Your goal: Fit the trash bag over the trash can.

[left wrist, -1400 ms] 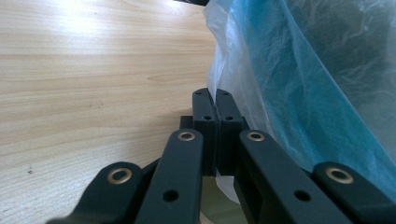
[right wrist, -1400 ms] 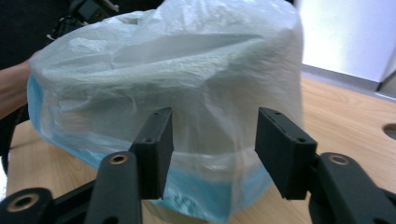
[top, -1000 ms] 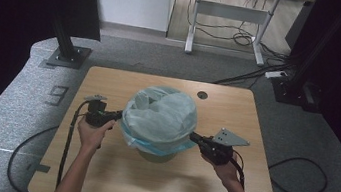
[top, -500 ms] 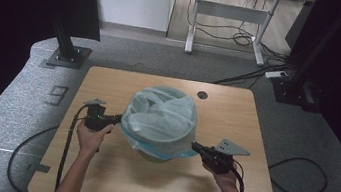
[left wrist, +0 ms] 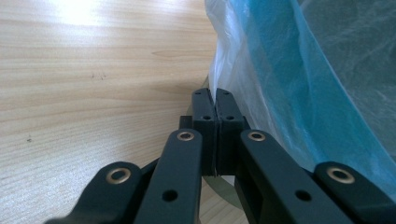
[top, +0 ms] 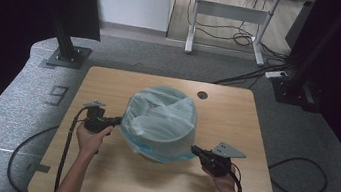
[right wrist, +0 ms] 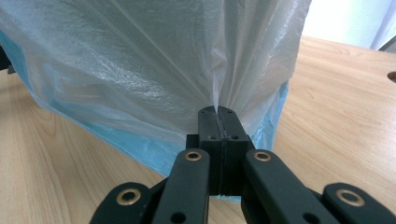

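Bag liner (top: 160, 117) draped over bin at table (top: 246, 187) centre. Right gripper (top: 194, 150) lowered since 1 s ago, left gripper (top: 118, 119) steady; both pinched on film, drawing hem down.

The plastic bag (top: 160, 120) drapes over whatever it lines, so that container's walls stay hidden; only a sliver of pale rim (left wrist: 219, 189) peeks beneath the left gripper (left wrist: 215, 95). The bag's top runs past the right gripper view's upper edge. Both forearms are cut off at the near edge.
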A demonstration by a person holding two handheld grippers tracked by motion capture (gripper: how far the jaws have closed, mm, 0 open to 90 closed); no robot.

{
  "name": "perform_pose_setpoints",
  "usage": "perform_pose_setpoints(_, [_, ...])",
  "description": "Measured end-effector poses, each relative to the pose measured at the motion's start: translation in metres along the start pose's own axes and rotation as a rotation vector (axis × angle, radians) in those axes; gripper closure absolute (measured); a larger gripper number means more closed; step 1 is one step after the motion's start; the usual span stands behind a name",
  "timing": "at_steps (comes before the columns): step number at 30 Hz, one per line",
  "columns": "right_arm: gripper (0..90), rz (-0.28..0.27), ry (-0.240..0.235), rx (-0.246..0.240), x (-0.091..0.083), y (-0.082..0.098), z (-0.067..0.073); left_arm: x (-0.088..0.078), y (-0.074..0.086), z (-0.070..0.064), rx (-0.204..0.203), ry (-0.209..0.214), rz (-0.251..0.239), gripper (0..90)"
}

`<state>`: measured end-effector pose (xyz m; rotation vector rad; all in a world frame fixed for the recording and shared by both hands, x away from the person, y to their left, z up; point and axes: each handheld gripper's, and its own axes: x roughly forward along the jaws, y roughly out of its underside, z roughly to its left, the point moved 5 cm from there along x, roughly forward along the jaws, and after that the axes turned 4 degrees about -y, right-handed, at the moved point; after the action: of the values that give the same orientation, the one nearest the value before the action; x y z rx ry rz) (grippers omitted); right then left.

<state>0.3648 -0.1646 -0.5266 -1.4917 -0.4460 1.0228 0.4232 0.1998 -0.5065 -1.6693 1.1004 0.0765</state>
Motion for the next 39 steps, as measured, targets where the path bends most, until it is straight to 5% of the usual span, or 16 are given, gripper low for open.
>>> perform_pose_setpoints(16, [87.9, 0.028, 0.040, 0.038, 0.000, 0.012, -0.007, 0.008, 0.005, 0.006, 0.001, -0.018, 0.026, 85.1])
perform_pose_setpoints(26, [83.9, 0.038, 0.044, 0.037, 0.002, 0.013, -0.007, -0.014, -0.003, 0.010, -0.003, -0.059, -0.049, 59.6])
perform_pose_setpoints(31, [69.1, 0.040, 0.067, 0.009, 0.004, 0.013, -0.004, -0.036, -0.008, 0.012, -0.003, -0.070, -0.106, 51.3])
perform_pose_setpoints(35, [55.5, 0.013, 0.076, -0.023, 0.000, 0.009, -0.001, -0.048, -0.009, 0.012, 0.012, -0.130, -0.132, 44.1])
perform_pose_setpoints(39, [48.1, -0.010, 0.090, -0.042, -0.008, 0.006, 0.000, -0.059, -0.011, 0.007, 0.041, -0.125, -0.156, 41.4])
